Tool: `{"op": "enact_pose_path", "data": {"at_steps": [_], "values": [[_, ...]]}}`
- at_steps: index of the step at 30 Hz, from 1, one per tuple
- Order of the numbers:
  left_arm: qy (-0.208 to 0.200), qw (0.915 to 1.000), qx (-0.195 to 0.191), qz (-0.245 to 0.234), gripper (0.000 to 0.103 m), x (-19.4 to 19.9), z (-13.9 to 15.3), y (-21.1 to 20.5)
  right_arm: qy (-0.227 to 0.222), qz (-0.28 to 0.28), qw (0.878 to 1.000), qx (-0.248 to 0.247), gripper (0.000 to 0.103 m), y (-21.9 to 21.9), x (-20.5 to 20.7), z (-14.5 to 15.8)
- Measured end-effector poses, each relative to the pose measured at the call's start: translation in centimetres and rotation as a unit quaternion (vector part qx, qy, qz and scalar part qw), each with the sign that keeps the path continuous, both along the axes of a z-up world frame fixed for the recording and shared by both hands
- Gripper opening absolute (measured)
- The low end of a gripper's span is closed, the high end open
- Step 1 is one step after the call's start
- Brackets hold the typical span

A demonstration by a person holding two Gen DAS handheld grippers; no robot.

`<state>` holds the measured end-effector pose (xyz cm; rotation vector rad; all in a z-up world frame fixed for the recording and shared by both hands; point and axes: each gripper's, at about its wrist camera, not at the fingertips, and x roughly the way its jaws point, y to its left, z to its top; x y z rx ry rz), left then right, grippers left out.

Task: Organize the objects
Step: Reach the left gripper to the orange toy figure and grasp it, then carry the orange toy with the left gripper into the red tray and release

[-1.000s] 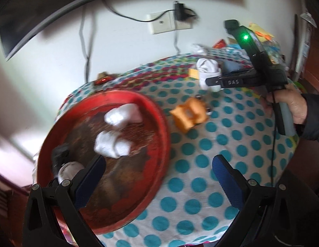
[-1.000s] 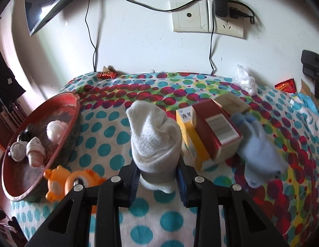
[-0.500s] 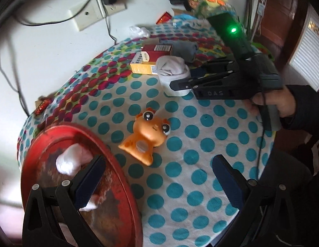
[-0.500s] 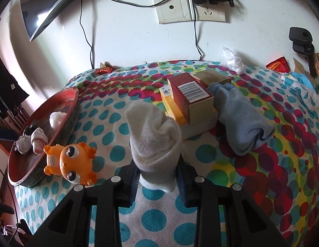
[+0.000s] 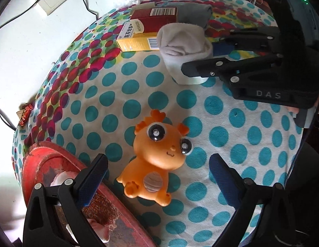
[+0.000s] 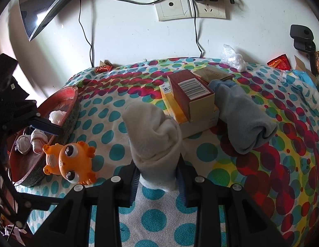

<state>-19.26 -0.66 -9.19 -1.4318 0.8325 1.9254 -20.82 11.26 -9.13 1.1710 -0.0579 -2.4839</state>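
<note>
Nearer now: polka-dot tablecloth (image 5: 241, 127), white wall (image 6: 128, 30)

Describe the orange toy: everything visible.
The orange toy is a glossy, rubbery-looking cartoon creature with big black-and-white eyes, a tiny smile, small horn-like frills on its head, stubby limbs and a grey striped belly patch. It lies on the polka-dot cloth, right beside the red tray; contact between toy and tray cannot be told. The open left gripper hovers with a finger on either side of it, neither touching. It looks intact. In the right wrist view it appears at.
</note>
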Motion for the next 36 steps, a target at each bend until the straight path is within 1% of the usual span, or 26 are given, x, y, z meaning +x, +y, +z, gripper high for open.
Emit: {"op": "enact_pose_path", "data": {"at_steps": [2, 3, 4, 5, 6, 8, 12, 14, 18, 21, 24, 25, 27, 28, 30, 31, 33, 35, 36], "values": [[-0.006, 1.0, -0.002, 0.001, 0.083, -0.1, -0.5, 0.2, 0.0, 0.0, 1.0, 0.0, 0.032, 0.0, 0.0, 0.0], [-0.011, 0.9999, -0.003, 0.003, 0.069, -0.2, -0.7, 0.3, 0.0, 0.0, 1.0, -0.001, 0.032, 0.0, 0.0, 0.0], [-0.008, 0.9999, -0.01, 0.009, 0.065, -0.2, -1.0, 0.3, 0.0, 0.0, 1.0, -0.001, 0.032, 0.1, 0.0, 0.0], [-0.008, 0.9998, -0.01, 0.015, 0.063, -0.3, -1.0, 0.2, -0.001, 0.0, 1.0, -0.003, 0.032, 0.1, 0.0, -0.1], [-0.013, 0.9997, 0.0, 0.022, 0.059, -0.4, -0.8, -0.1, -0.002, 0.0, 1.0, -0.004, 0.032, 0.1, 0.0, -0.1], [-0.011, 0.9993, 0.006, 0.035, 0.053, -0.4, -0.5, -0.5, -0.002, 0.0, 1.0, -0.004, 0.032, 0.0, 0.0, -0.2], [-0.017, 0.9965, 0.034, 0.074, 0.051, -0.5, 0.1, -1.7, -0.002, 0.0, 1.0, -0.003, 0.032, 0.1, 0.0, -0.1], [-0.023, 0.9933, 0.058, 0.097, 0.05, -0.4, 0.4, -2.4, -0.002, -0.001, 1.0, -0.004, 0.032, 0.1, 0.0, -0.1], [-0.009, 0.9882, 0.073, 0.135, 0.045, 0.3, 1.0, -3.1, -0.002, -0.001, 1.0, -0.003, 0.032, 0.1, 0.0, -0.1], [0.009, 0.9826, 0.081, 0.167, 0.045, 1.2, 1.1, -3.3, -0.002, -0.001, 1.0, -0.004, 0.032, 0.1, -0.1, -0.1], [0.04, 0.9727, 0.085, 0.212, 0.045, 2.3, 1.5, -3.1, -0.002, -0.001, 1.0, -0.003, 0.032, 0.1, -0.1, -0.1], [0.047, 0.9665, 0.096, 0.233, 0.045, 2.8, 1.9, -3.3, -0.002, -0.001, 1.0, -0.003, 0.032, 0.1, -0.1, -0.1], [0.056, 0.9578, 0.101, 0.263, 0.044, 3.0, 2.3, -3.3, -0.002, -0.001, 1.0, -0.004, 0.032, 0.1, -0.1, -0.1], [0.057, 0.951, 0.115, 0.281, 0.044, 3.2, 2.6, -3.5, -0.002, -0.002, 1.0, -0.004, 0.032, 0.1, -0.1, -0.1], [0.053, 0.944, 0.132, 0.298, 0.044, 3.0, 2.6, -2.6, -0.002, -0.002, 1.0, -0.003, 0.032, 0.1, -0.1, -0.1], [0.061, 0.9421, 0.128, 0.304, 0.044, 3.2, 2.7, -2.4, -0.002, -0.002, 1.0, -0.003, 0.032, 0.1, -0.1, 0.0], [0.075, 0.9412, 0.117, 0.308, 0.044, 3.6, 2.7, -1.8, -0.002, -0.002, 1.0, -0.003, 0.032, 0.1, -0.1, 0.0], [0.064, 0.9396, 0.132, 0.309, 0.044, 4.1, 2.6, -1.6, -0.003, -0.002, 1.0, -0.003, 0.032, 0.1, -0.1, 0.0], [0.058, 0.9365, 0.139, 0.317, 0.044, 4.3, 2.6, -1.8, -0.002, -0.002, 1.0, -0.003, 0.032, 0.1, -0.1, 0.0]]}}
